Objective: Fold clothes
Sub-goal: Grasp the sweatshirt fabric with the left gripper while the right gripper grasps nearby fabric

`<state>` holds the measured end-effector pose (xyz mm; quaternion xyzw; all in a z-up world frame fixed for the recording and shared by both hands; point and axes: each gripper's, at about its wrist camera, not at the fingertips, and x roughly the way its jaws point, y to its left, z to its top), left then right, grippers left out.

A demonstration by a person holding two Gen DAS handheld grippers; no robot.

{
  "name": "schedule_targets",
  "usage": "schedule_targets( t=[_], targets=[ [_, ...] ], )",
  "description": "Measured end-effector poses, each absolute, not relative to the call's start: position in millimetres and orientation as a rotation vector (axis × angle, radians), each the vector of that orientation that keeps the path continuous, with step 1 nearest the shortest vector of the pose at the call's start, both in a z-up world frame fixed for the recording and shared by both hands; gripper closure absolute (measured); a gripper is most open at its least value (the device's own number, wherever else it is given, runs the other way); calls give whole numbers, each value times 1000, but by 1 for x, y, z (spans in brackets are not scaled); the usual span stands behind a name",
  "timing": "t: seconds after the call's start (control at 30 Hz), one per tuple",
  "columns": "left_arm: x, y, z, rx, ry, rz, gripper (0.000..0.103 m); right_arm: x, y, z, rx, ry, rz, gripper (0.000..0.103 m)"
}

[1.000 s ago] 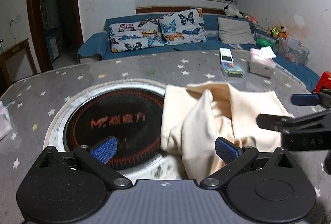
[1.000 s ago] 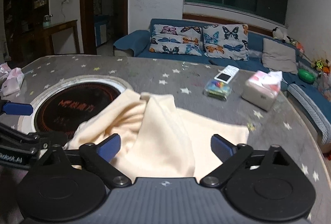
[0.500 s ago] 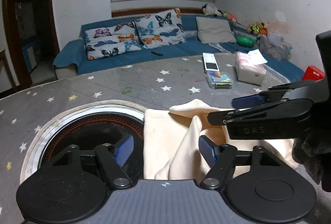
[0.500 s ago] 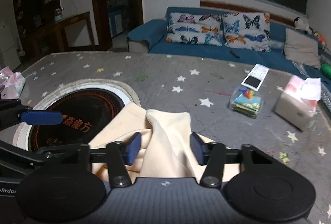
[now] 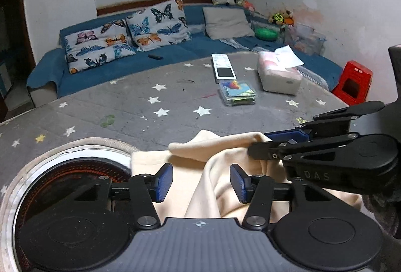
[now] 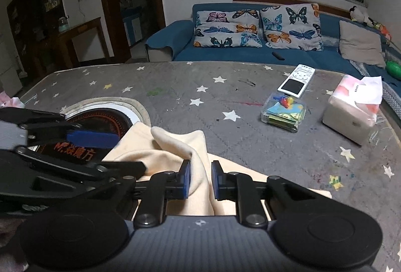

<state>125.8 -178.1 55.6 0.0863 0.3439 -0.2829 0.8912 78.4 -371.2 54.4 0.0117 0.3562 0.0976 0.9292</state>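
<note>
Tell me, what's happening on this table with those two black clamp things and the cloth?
A person is folding a cream garment on a grey star-patterned table, using a handheld gripper in each hand. Both sets of jaws have just been closing over a raised fold of the cloth. The right gripper is narrowed around a ridge of it. The left gripper stands wider, with cloth between its fingers but not yet squeezed. A remote, a tissue box and a small clear box sit farther back.

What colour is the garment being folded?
Plain cream, no pattern: the garment shows best in the right wrist view.
</note>
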Motion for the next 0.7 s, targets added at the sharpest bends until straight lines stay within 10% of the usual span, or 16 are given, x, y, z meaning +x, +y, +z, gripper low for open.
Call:
schedule_targets(
  t=[0.13, 0.27, 0.7],
  targets=[
    [142, -180, 44, 149, 773, -623, 54, 89, -370, 51, 15, 751, 213, 86],
    [147, -175, 35, 111, 813, -651, 90, 95, -369, 49, 20, 764, 240, 86],
    [118, -149, 57, 77, 698, -574, 98, 71, -371, 68, 51, 682, 205, 97]
  ],
)
